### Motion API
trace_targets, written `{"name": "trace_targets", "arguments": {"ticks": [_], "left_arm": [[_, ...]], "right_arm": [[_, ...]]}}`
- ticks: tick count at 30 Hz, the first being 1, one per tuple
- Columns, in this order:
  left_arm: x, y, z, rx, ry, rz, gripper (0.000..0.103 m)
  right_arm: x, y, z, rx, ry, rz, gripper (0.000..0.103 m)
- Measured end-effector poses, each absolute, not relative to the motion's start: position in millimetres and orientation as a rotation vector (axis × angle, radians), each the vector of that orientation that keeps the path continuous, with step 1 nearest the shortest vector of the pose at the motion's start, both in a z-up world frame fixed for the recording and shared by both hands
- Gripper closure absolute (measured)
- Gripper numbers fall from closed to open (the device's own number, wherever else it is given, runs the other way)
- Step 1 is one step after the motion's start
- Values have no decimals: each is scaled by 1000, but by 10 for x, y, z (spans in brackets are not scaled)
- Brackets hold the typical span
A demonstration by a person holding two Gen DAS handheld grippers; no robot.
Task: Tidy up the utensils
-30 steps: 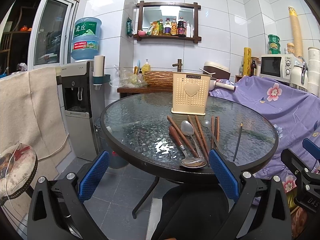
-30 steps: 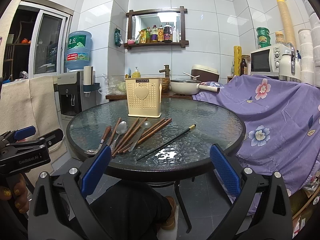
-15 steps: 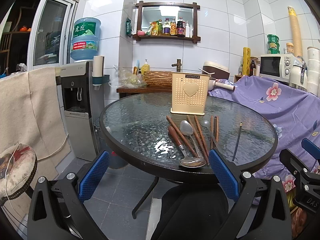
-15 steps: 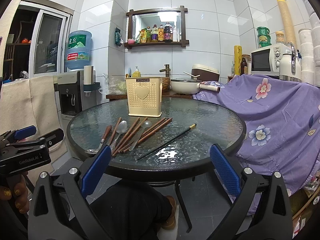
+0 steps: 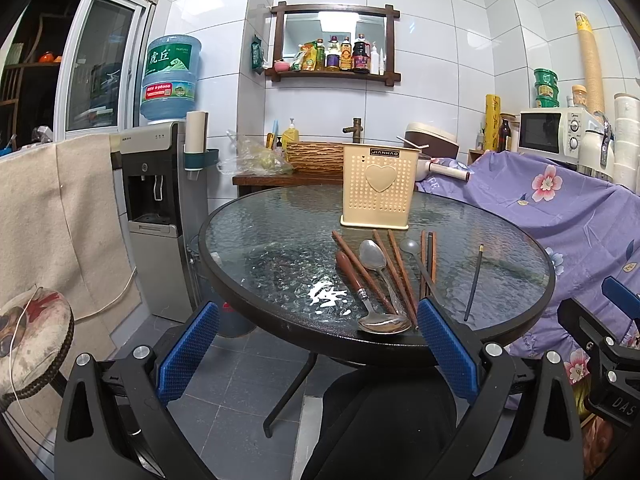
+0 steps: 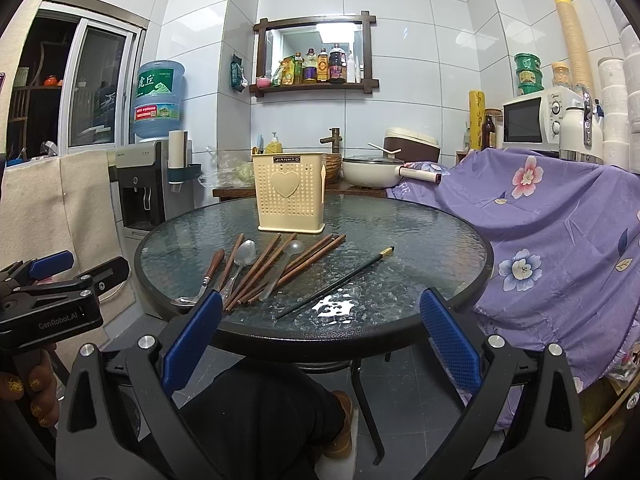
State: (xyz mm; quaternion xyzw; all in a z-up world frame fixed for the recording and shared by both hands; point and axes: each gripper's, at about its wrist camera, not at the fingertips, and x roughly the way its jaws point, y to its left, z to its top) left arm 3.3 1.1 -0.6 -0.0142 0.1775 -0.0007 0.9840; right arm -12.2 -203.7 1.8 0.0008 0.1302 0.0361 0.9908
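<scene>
Cream plastic holder (image 5: 377,186): upright on the glass table (image 5: 256,248), far side from me, heart facing my cameras. Its inside is hidden from both views.

Utensils, all lying flat on the table on my side of the holder, none in it:
- Wooden chopsticks (image 6: 256,270): several, fanned out from the holder's foot toward the near rim, some overlapping.
- Steel spoon (image 5: 374,258): bowl toward the holder, among the chopsticks.
- Wood-handled spoon (image 5: 362,294): left of the holder's line, bowl at the near rim.
- Third spoon (image 6: 291,251): bowl near the holder, handle under or beside chopsticks; I cannot tell which.
- Black chopstick (image 6: 334,282): alone, right of the holder, well apart from the fan.

Left claw (image 5: 318,350): spread wide, empty, short of the rim nearest me, well away from the holder.
Right claw (image 6: 320,336): spread wide, empty, likewise short of that rim.

Change over the last second: almost none. Every utensil lies as it did; both claws have crept only slightly and are as wide as they were. I judge the sorting not yet begun. The black chopstick, lying clear of everything, looks the easiest first pick for my right claw; the overlapped fan may shift if one piece is pulled.
</scene>
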Motion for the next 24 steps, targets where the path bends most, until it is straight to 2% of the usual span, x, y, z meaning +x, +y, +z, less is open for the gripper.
{"name": "trace_targets", "arguments": {"ticks": [24], "left_arm": [[30,-12,-12,-30,359,-2,6]], "right_arm": [[-96,-2041,-4,0,272,77,6]]}}
